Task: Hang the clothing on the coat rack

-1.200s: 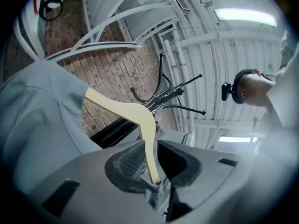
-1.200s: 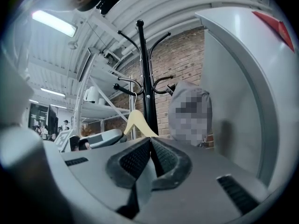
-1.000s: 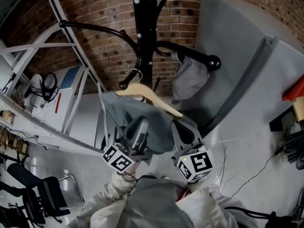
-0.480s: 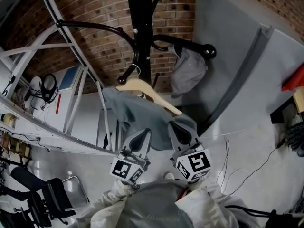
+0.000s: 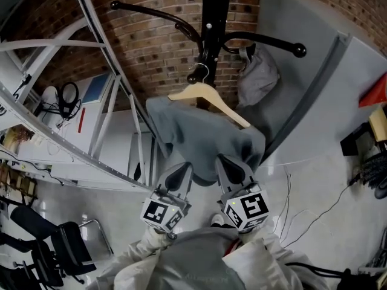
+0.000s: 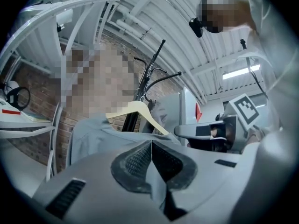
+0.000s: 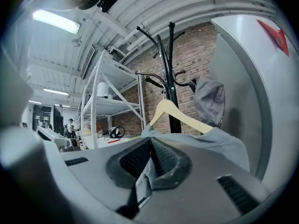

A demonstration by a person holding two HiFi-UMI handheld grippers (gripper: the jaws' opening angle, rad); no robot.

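A grey-blue garment (image 5: 196, 138) hangs over a wooden hanger (image 5: 208, 96), whose wire hook sits at the knob of a lower arm of the black coat rack (image 5: 213, 23). My left gripper (image 5: 181, 169) is shut on the garment's lower edge, with cloth pinched between its pads (image 6: 140, 157). The right gripper (image 5: 233, 162) beside it is also shut on that hem; fabric (image 7: 145, 171) shows between its jaws. In the right gripper view the hanger (image 7: 180, 116) and the coat rack (image 7: 170, 78) stand straight ahead. The left gripper view shows the garment (image 6: 93, 134) and the hanger (image 6: 140, 113).
A grey cloth item (image 5: 257, 77) hangs from the rack's right arm. White metal shelving (image 5: 91, 101) stands at the left, against a brick wall (image 5: 151, 47). A grey panel (image 5: 308, 101) leans at the right. A black chair (image 5: 54, 246) and cables (image 5: 314, 216) are on the floor.
The left gripper has drawn back out of the cloth folds and closed on the garment's hem. The rack and hanger now appear further right and higher in the head view.
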